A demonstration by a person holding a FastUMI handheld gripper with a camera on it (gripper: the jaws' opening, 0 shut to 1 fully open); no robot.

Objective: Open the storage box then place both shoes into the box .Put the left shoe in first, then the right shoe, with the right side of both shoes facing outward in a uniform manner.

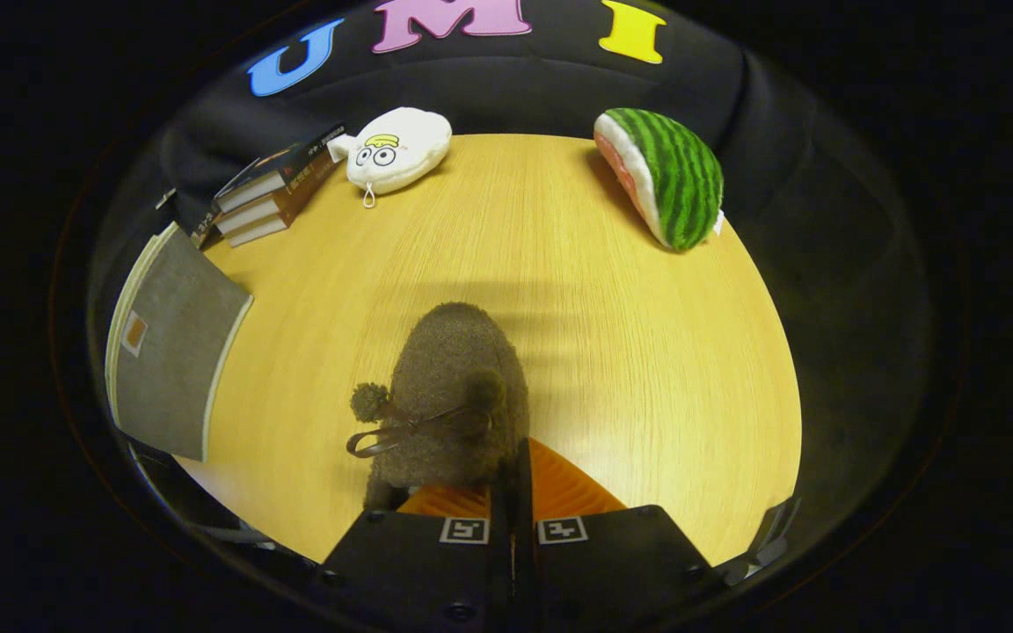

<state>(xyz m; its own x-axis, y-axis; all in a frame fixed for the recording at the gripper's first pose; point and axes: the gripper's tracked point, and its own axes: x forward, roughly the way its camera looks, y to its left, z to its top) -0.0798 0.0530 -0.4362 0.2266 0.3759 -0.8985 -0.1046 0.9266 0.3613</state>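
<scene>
Shoe (454,387), a brown fuzzy slipper with two pompoms and a thin bow, hangs just ahead of the gripper (513,492), toe pointing toward twelve o'clock over the wooden counter (647,352). The gripper's orange fingers (559,488) are drawn together with only a narrow dark slit between them, pinched on the near rim of the shoe at its heel end. The shoe casts a wide shadow on the counter toward one o'clock. At about nine o'clock from the shoe a grey fabric storage box (168,352) sits at the counter's edge. Farther off, at eleven o'clock, lies a stack of books (273,189), with a white plush toy (397,149) just beside it. At one o'clock, well apart, rests a watermelon-slice plush (665,176).
</scene>
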